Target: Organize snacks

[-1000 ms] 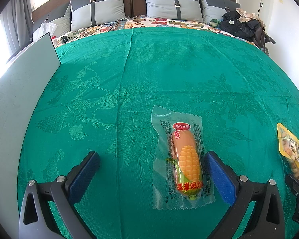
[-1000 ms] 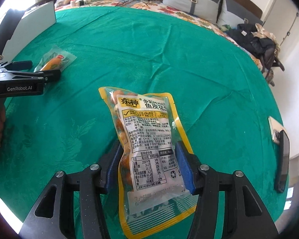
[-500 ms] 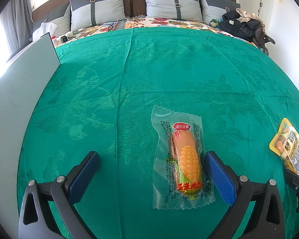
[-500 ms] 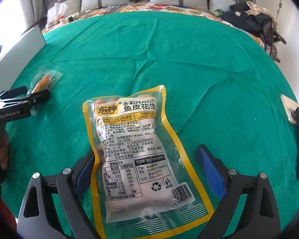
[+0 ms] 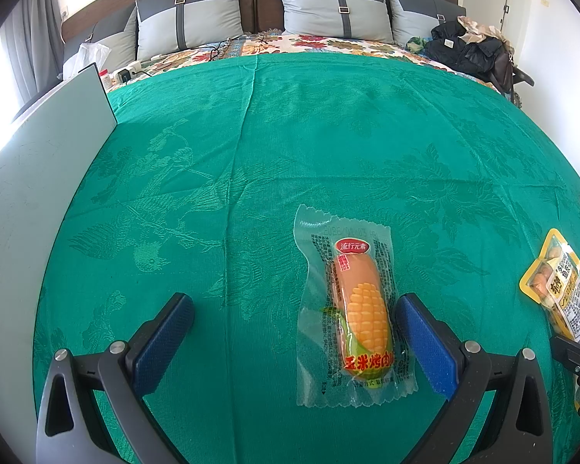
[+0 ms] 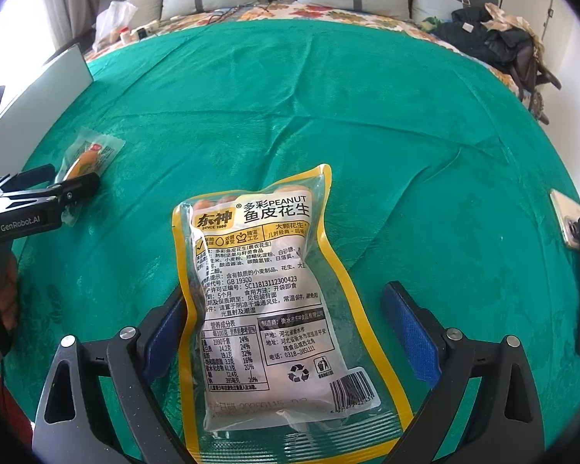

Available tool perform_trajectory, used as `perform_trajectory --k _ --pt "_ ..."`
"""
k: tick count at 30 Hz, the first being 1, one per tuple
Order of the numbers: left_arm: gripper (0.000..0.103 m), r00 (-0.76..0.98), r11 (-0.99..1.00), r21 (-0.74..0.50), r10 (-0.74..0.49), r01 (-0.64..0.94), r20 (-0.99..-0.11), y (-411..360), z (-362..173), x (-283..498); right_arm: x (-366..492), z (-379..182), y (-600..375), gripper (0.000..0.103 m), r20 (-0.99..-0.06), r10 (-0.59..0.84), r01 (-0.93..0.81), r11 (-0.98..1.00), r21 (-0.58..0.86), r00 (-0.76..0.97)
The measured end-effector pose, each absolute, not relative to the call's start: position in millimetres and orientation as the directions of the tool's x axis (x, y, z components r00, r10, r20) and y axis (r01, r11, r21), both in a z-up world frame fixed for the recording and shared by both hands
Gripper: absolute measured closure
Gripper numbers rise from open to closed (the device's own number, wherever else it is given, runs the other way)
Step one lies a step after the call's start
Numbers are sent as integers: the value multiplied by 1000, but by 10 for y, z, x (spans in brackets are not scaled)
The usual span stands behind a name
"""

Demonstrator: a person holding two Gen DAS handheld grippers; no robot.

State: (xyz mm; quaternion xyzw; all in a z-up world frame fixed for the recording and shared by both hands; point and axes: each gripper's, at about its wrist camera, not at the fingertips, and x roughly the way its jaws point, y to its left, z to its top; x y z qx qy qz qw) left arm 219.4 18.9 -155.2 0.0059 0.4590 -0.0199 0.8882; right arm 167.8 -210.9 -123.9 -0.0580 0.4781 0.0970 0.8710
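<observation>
Near the bed's front edge, your right gripper has just spread its jaws wide, freeing the peanuts; lift clear. Left gripper, wide and empty, should centre on the sausage.

From my left claw's view the peanut bag runs off the right edge, its lower end behind my right claw. From my right claw, the sausage packet is partly hidden behind my left claw's finger. The bottles by the pillows are too small to read.

Yellow-edged peanut bag lying flat, corn sausage packet flat alongside
</observation>
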Motion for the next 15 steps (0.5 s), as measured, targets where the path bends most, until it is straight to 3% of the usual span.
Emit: perform_trajectory --k 5,9,12,15 --pt "0 578 999 -8 -30 41 -816 189 -1553 2193 1688 -1130 -2273 10 -815 390 -273 916 295 429" --pt "0 578 999 -8 -30 41 -815 189 -1552 2192 1799 -1166 -2785 9 -609 683 -125 700 703 403" --pt "0 578 999 -9 -31 41 -815 187 -1553 2193 1864 -1220 -3111 8 -597 664 -21 677 736 450" --pt "0 578 999 -9 -31 41 -815 184 -1552 2192 1857 -1093 -3086 7 -631 630 -92 737 670 452"
